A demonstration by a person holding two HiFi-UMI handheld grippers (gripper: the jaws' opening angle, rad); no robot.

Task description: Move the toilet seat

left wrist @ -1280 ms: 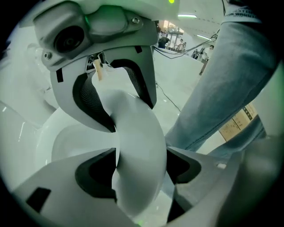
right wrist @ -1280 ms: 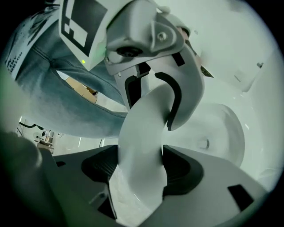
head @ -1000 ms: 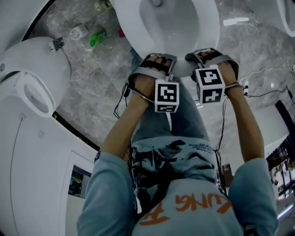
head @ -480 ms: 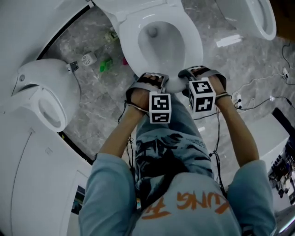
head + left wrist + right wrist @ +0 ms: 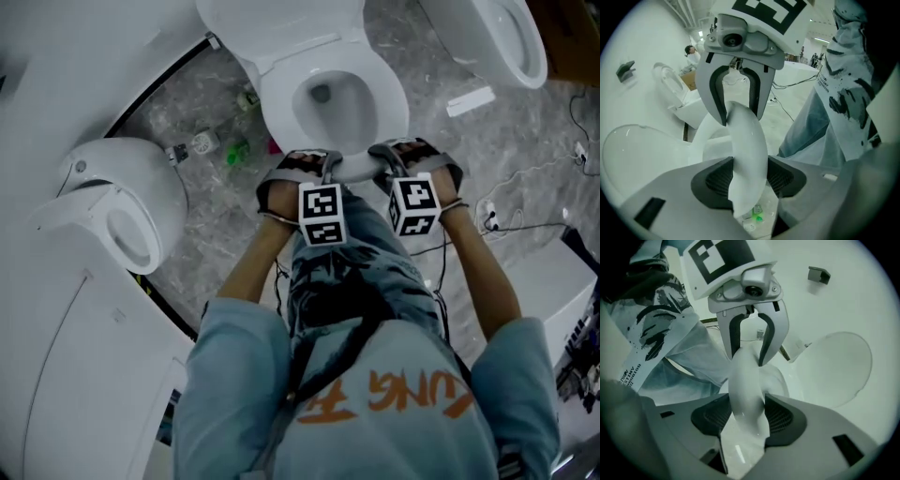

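Holding the front of the toilet seat (image 5: 357, 170), both tongs sit side by side at the near edge of the toilet bowl (image 5: 330, 112). The left tongs (image 5: 324, 165) have the seat a little left of its middle. The right tongs (image 5: 388, 159) have it a little right of its middle. A short bit of white seat shows between them.

In the left gripper view, the seat is a thick white band. It runs up between the two dark pads (image 5: 714, 180), and both pads press on its sides. The other tongs show farther along the same band, clamped on it too. The right gripper view shows the same thing from the other side: the white band fills the gap between that pair of pads. Both pairs of jaws have just been closing, with the seat between them, and they are now clamped on it.

The tongs point steeply down. The person's blue jeans (image 5: 352, 258) are just near of the bowl. A green bottle (image 5: 235, 152) lies on the grey stone floor (image 5: 220, 211) to the left of the bowl. Another white toilet (image 5: 117, 220) stands farther left. Thin cords (image 5: 525, 223) lie on the floor to the right.
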